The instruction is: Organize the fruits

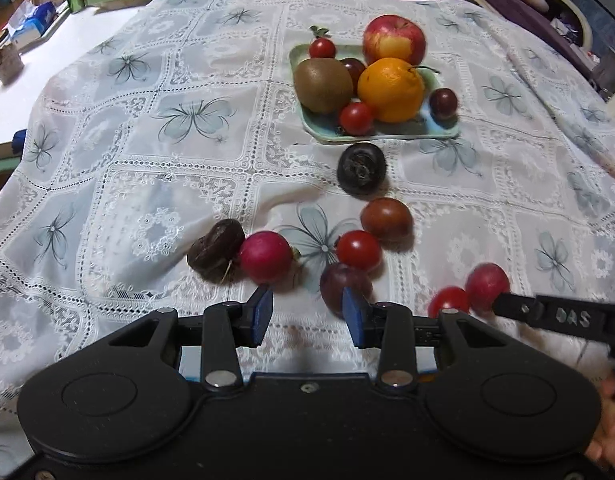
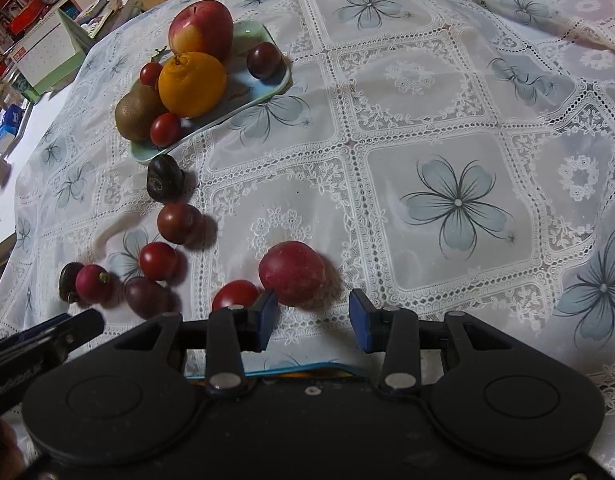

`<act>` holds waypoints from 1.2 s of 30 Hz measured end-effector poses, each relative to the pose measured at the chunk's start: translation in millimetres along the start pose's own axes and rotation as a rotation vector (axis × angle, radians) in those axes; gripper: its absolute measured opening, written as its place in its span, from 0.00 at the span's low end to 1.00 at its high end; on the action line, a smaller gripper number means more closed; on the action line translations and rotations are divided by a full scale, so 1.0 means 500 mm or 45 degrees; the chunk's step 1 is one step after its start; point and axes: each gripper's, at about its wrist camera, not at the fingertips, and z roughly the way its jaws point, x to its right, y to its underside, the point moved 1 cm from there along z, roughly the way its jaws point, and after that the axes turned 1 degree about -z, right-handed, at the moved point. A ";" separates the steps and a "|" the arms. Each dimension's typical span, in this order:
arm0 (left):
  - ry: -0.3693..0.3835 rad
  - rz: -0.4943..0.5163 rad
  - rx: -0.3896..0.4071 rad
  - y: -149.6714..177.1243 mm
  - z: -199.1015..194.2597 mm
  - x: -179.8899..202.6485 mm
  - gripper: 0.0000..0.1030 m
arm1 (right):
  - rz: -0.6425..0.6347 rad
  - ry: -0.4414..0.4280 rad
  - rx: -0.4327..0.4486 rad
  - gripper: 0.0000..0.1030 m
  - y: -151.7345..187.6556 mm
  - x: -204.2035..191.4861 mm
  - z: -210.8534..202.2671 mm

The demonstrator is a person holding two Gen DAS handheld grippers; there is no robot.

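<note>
Left tongs (image 1: 307, 316) parted, nothing between pads; dark purple plum (image 1: 344, 288) just ahead, partly behind the right pad, pink radish (image 1: 266, 257) just ahead-left. Right tongs (image 2: 312, 316) also parted, empty; red plum (image 2: 293, 272) just ahead, nearer its left pad, w/ cherry tomato (image 2: 233, 295) beside that pad. Further ahead of left tongs: another cherry tomato (image 1: 359, 250), brownish plum (image 1: 386, 219), black fruit (image 1: 361, 169). Well beyond: green tray (image 1: 387, 133) w/ apple (image 1: 394, 39), orange (image 1: 390, 89), kiwi (image 1: 322, 85), small fruits. All on lace-cloth desk (image 1: 147, 152).
</note>
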 end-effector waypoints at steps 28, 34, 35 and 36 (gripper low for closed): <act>-0.067 0.000 0.076 -0.004 0.026 0.005 0.56 | -0.055 -0.001 0.022 0.44 -0.006 -0.025 0.041; -0.061 -0.012 0.085 -0.010 0.027 -0.002 0.56 | -0.046 -0.012 0.040 0.39 -0.018 -0.026 0.044; -0.072 -0.008 0.090 -0.012 0.028 -0.001 0.56 | -0.055 -0.014 0.062 0.34 -0.016 -0.027 0.043; -0.085 -0.006 0.096 -0.015 0.030 0.001 0.57 | -0.077 -0.015 0.089 0.33 -0.014 -0.030 0.040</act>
